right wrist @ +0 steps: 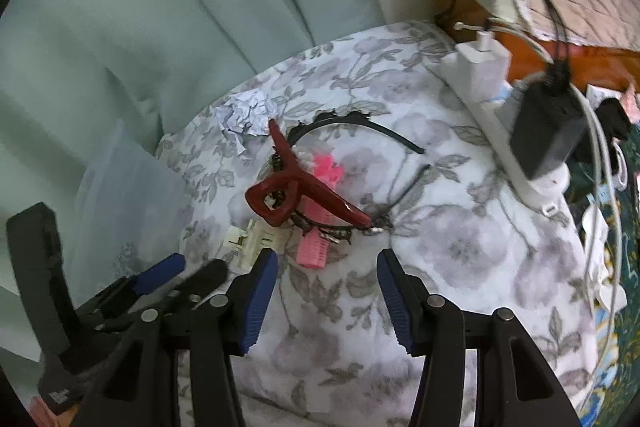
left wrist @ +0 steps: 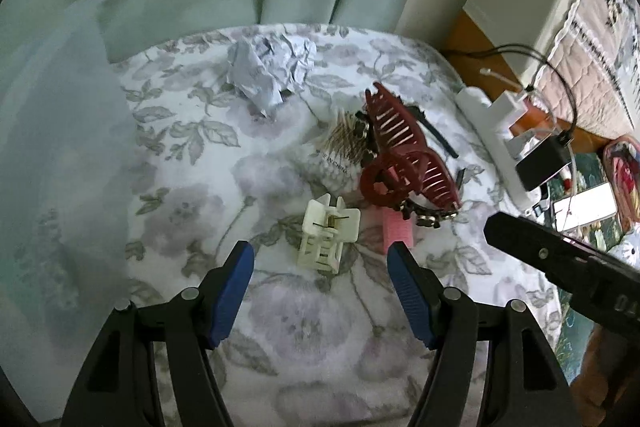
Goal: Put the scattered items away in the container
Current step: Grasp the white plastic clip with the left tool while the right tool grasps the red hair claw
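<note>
Both tongs stood apart and empty: left gripper (left wrist: 320, 269) just short of a cream boxy claw clip (left wrist: 326, 235), right gripper (right wrist: 326, 269) just short of a pink ribbed roller (right wrist: 314, 247); both lay on the floral cloth (left wrist: 192, 163).

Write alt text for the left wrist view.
The left gripper hovers open over a floral cloth, its blue fingers flanking a cream hair clip. Beyond lie a dark red claw clip, a pink roller and crumpled paper. The right gripper enters from the right edge.
</note>
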`<state>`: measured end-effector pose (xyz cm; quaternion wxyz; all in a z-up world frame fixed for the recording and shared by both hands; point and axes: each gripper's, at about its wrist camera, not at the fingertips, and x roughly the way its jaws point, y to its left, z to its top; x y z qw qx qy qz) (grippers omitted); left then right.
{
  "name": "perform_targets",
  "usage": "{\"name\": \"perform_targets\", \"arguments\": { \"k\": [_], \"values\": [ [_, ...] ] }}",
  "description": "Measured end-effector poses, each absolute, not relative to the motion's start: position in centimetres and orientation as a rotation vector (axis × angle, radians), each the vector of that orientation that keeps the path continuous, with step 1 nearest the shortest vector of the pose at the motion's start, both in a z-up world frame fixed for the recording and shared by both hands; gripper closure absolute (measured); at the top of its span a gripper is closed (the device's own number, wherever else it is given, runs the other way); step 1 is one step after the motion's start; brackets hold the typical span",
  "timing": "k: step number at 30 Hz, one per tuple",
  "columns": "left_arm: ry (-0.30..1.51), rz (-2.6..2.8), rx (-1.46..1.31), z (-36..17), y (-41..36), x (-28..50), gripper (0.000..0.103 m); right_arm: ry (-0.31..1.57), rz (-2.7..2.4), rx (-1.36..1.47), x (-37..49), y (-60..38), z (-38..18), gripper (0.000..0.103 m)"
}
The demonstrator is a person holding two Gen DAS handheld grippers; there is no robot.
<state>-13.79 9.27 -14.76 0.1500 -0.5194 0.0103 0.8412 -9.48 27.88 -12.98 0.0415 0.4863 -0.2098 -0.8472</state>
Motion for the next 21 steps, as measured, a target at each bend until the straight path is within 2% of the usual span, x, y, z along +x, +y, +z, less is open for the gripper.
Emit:
{"name": "perform_targets", "arguments": {
  "k": [12,15,17,19,21],
  "values": [
    [0.018,2.403,-1.517,-18.1,9.8,-16.2,0.033,-0.525,-2.553,1.532,-13.2,25.7,-14.5,0.036],
    [-0.006,2.401,-1.513,-18.6,9.5,-16.6,0.037,-0.500,-2.546,1.525,-14.1,25.2,-14.8,0.034],
    [-0.019,2.397,-1.516,-18.9,9.4,-16.9,0.043,-0.478,-2.549,1.518,-14.7,24.9,-14.9,0.033],
    [-0.039,2.390,-1.525,-19.2,9.1,-17.2,0.044,-0.452,-2.558,1.520,-15.3,24.6,-15.1,0.027],
    [-0.054,2.388,-1.530,-19.5,8.9,-17.4,0.044,-0.427,-2.563,1.524,-15.9,24.5,-15.4,0.026]
  ]
}}
